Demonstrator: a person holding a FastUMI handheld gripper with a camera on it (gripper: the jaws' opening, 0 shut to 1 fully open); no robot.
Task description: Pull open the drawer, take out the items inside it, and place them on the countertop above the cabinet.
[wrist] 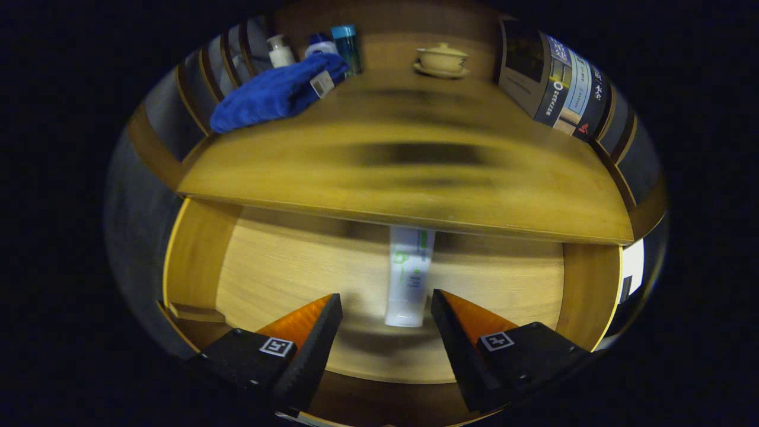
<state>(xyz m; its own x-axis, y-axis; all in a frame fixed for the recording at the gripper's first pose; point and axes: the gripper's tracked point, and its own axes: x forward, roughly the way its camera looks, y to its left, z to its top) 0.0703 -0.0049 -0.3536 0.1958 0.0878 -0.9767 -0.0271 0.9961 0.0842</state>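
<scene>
Tongs [385, 305]: spread wide, nothing pinched; both fingers hang over the front part of the drawer, pointing inward.
Drawer [190, 261]: pulled open below the table; pale wood floor, raised side walls left & right, front rim just under the fingers.
Tube [409, 276]: white w/ green print, lies flat on drawer floor, lengthwise front-to-back; near end sits between the two fingertips & just ahead of them, not touching either; far end runs under the table's front edge.
Table [415, 178]: wood top above the drawer, front edge overhangs drawer's rear part; surface blurred, dark smear across the middle.
Towel [276, 92]: blue, folded/rolled, on table's far left, a pale tag at its right end.
Bottles [347, 44]: small group behind the towel, at back left of table; one white w/ cap, one teal, one white w/ blue top; partly hidden by towel.
Cup [442, 57]: cream, lidded, on a saucer, back centre of table, well apart from towel.
Book [560, 83]: dark cover w/ print, stands tilted at table's far right, against the slatted side.
</scene>
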